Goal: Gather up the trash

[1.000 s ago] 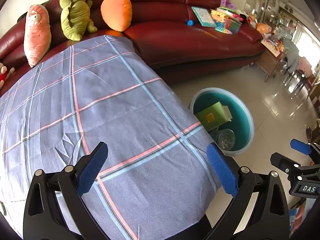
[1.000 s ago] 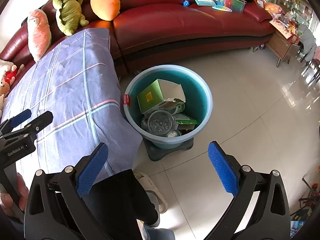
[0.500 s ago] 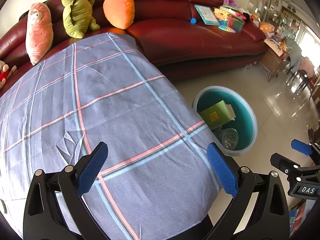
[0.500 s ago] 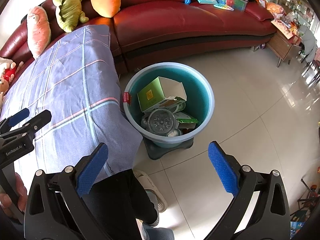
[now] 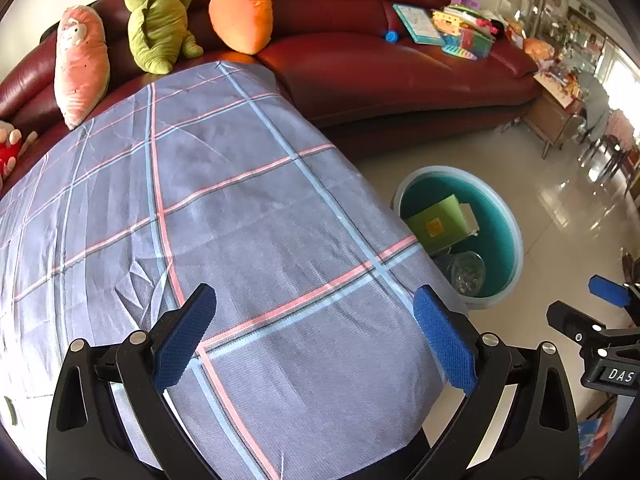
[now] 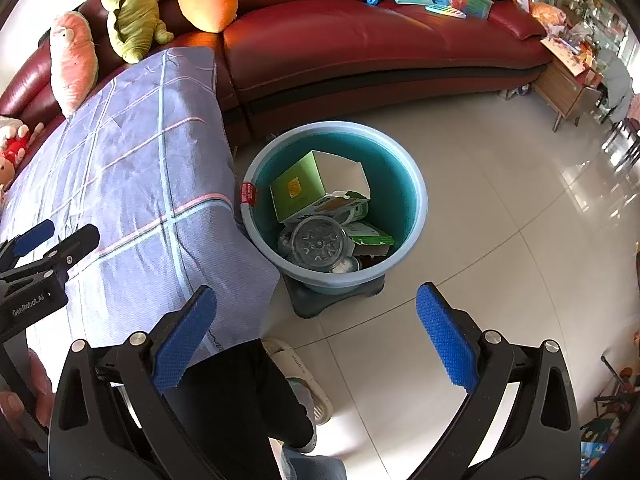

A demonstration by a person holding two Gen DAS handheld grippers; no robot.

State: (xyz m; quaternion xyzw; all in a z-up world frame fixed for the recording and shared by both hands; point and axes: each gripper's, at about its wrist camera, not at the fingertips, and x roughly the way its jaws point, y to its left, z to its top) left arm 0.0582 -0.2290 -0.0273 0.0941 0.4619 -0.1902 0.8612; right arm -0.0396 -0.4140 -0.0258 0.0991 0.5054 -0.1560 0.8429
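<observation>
A blue-green trash bucket [image 6: 416,216] stands on the tiled floor beside the table. It holds a green and white carton [image 6: 304,188], a clear plastic container [image 6: 318,242] and other trash. The bucket also shows in the left wrist view [image 5: 516,240]. My left gripper [image 5: 316,332] is open and empty above the table's checked cloth [image 5: 240,216]. My right gripper [image 6: 316,332] is open and empty above the floor, in front of the bucket. No trash shows on the cloth.
A red sofa [image 6: 360,40] runs behind the table, with plush toys [image 5: 160,32] at the left and books and toys [image 5: 460,36] at the right. The person's leg and slipper [image 6: 304,384] are below the right gripper. A wooden side table [image 6: 568,84] stands far right.
Both grippers have drifted slightly back and up, so the bucket sits a little farther away in each view. Both stay open and empty.
</observation>
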